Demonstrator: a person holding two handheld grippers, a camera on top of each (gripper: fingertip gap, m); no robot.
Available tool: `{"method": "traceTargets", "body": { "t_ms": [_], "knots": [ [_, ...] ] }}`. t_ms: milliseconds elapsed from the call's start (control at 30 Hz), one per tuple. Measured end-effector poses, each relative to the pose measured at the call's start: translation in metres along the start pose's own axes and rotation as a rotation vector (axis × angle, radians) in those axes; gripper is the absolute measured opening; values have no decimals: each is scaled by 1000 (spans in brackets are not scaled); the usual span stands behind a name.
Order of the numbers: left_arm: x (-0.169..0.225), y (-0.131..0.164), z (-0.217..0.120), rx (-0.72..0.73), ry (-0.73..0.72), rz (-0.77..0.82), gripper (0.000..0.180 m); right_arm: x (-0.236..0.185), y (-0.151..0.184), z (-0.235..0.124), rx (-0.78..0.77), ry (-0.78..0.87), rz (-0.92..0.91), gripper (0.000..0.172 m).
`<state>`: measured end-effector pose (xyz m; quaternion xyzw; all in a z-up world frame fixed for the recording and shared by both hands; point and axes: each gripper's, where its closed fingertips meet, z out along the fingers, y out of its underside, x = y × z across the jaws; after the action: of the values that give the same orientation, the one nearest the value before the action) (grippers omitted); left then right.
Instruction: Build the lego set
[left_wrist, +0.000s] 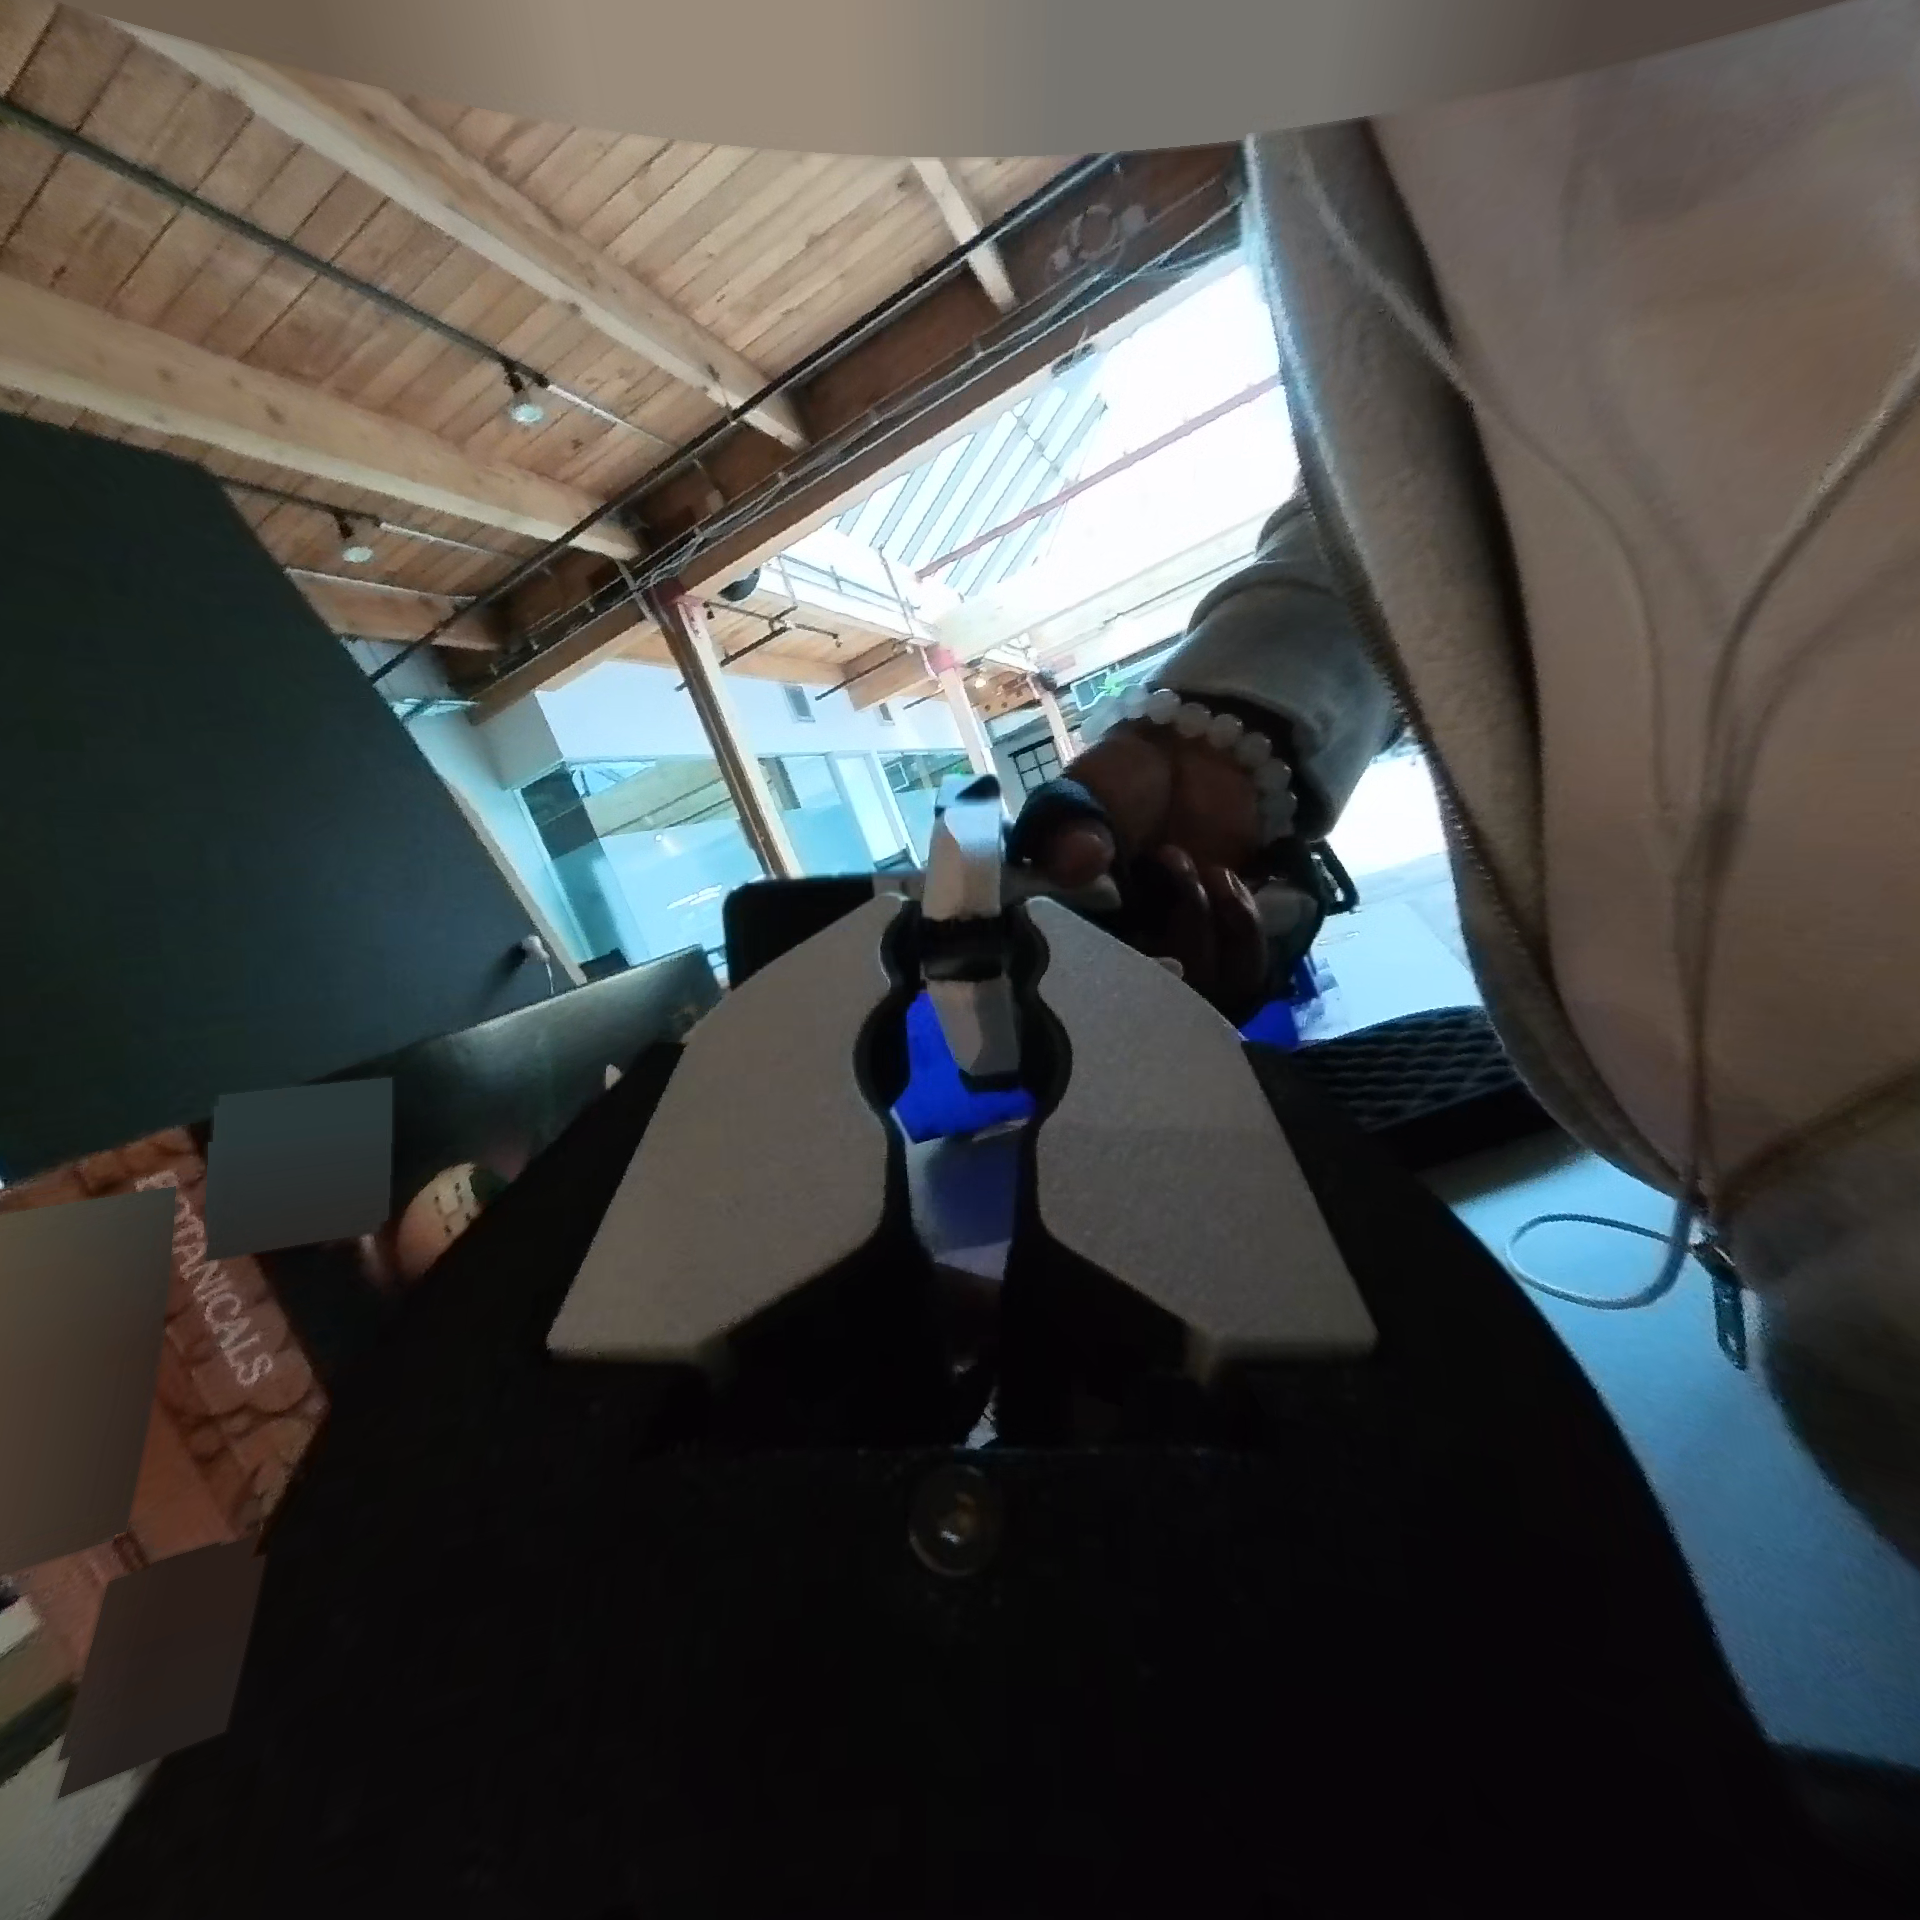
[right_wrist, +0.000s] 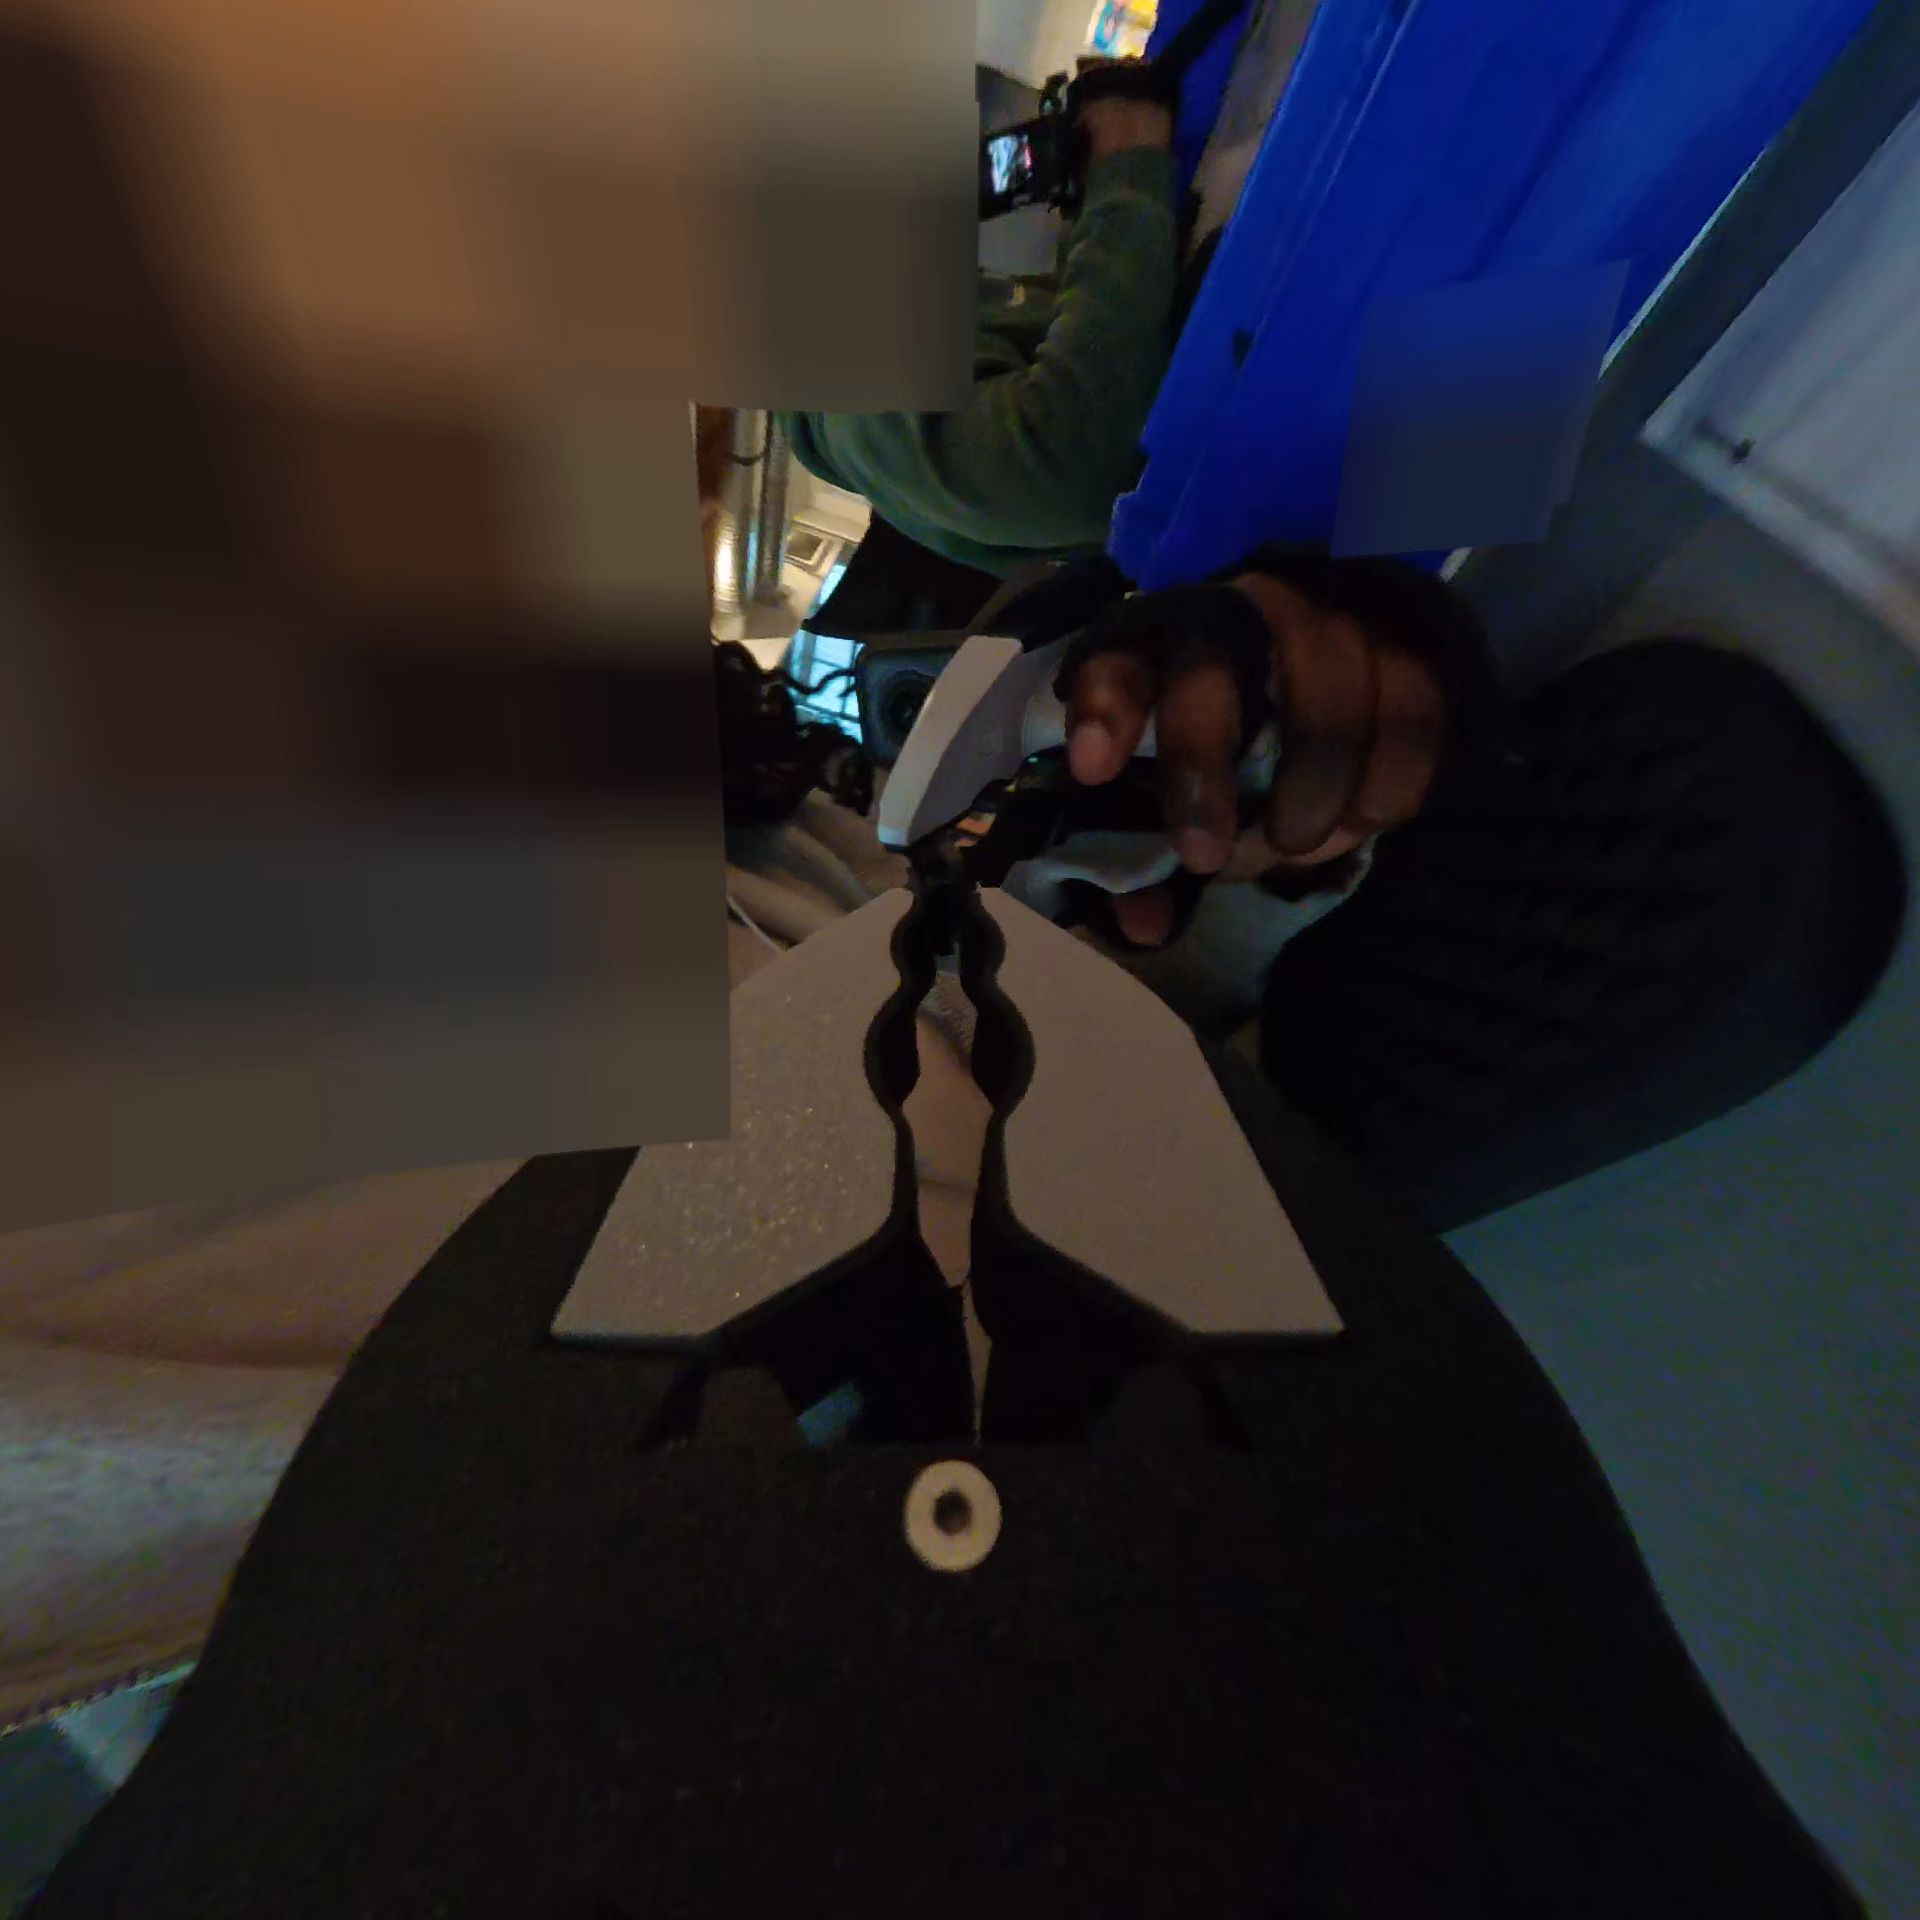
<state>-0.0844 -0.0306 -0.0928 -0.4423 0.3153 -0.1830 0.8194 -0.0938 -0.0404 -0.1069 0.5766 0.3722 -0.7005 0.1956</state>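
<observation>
The left gripper (left_wrist: 961, 935) clamped the other gripper's grey finger (left_wrist: 966, 862), a black band (left_wrist: 961, 940) looped around it. The right gripper (right_wrist: 945, 914) pinched that black band (right_wrist: 948, 896). A hand (right_wrist: 1278, 727) gripped the handle behind.

Grey jaws, black mounts, beige zip hoodie (left_wrist: 1621, 582)

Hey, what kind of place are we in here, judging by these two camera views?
Probably a converted industrial or loft-style workspace: exposed timber ceiling with track lights, a big skylight, and glass-walled rooms beyond. A person in a green sleeve stands nearby with a camera.
</observation>
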Motion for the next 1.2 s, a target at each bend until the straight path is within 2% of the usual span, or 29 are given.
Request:
{"method": "traceTargets", "body": {
  "t_ms": [133, 233, 267, 333, 433, 467, 533, 567, 700, 833, 900, 1000, 1100, 1133, 1200],
  "knots": [
    [-1, 3, -3, -12, 2, -49, 18, 3, 0, 3, 17, -4, 8, 3],
    [-6, 10, -5, -66, -21, -45, 32, 4, 1, 3, 32, -10, 25, 3],
    [-5, 13, -5, -91, -10, -45, 31, 6, 0, 2, 40, 0, 30, 3],
    [-2, 17, -5, -111, 18, -50, 16, 11, -3, -2, 71, 25, 50, 3],
    [1, 20, -4, -123, 28, -62, 16, 11, 0, -4, 47, 22, 67, 4],
    [1, 19, -4, -112, 31, -84, 16, 9, 0, -4, 44, 0, 70, 6],
    [1, 21, -4, -111, 35, -115, 16, -1, -1, -3, 50, -78, 84, 28],
    [1, 20, -4, -99, 34, -128, 16, -4, -1, -3, 58, -91, 62, 30],
    [0, 16, -3, -56, 37, -177, 16, -6, 0, -2, 79, -110, -23, 28],
    [2, 14, -3, -38, 54, -173, 16, 6, 2, 1, 112, -100, -25, 5],
    [5, 17, -3, -54, 67, -157, 16, 9, 4, -1, 129, -124, -11, 4],
    [7, 26, -3, -124, 82, -148, 16, 19, 4, -7, 152, -31, -145, 4],
    [-1, 29, -4, -160, 51, -280, 34, 23, -3, -19, 153, 105, -346, 3],
    [-4, 29, -4, -174, 45, -335, 34, 23, -4, -22, 144, 145, -410, 3],
    [-5, 30, -3, -205, 51, -440, 23, 21, -4, -22, 114, 200, -549, 3]
  ]
}}
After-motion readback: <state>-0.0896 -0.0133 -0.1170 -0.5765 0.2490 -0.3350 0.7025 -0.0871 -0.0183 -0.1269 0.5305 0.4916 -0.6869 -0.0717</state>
